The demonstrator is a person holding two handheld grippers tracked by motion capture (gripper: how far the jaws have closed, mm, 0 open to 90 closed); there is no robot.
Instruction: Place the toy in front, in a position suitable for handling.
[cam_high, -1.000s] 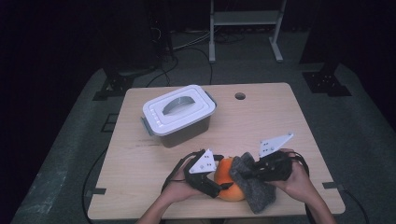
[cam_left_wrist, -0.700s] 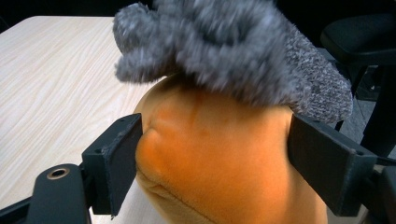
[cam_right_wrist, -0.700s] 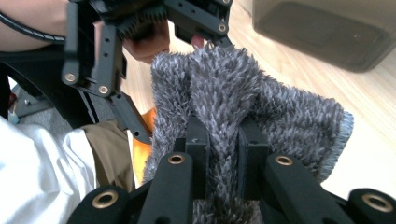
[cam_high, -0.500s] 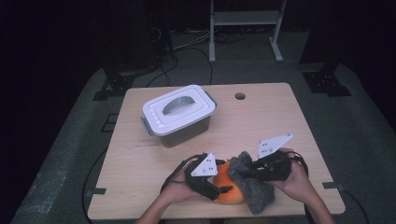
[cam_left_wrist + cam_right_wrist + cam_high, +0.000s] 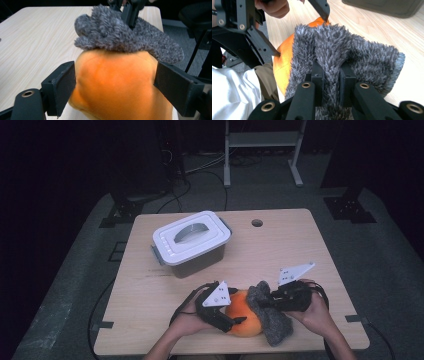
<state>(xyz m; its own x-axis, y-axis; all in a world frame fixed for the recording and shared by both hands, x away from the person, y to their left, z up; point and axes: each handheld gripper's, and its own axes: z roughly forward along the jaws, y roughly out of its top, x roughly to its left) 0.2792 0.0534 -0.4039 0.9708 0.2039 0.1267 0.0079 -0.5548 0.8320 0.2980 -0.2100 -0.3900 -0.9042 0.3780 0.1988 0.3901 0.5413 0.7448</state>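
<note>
Two grippers work one orange ball (image 5: 242,319) at the table's (image 5: 280,245) near edge. Left gripper (image 5: 113,85) clamps its sides, jaws just opening slightly. Right gripper (image 5: 331,77) pinches a grey fuzzy cloth (image 5: 342,47) draped over the ball. Far left stands a lidded box (image 5: 191,242)

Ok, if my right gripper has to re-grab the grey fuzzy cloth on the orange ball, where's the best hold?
Probably the raised fold of the grey fuzzy cloth on top of the orange ball, coming from the right side, where the right gripper now pinches it. The bunched pile stands clear of the ball's round surface, and the left gripper already straddles the ball's sides.
</note>
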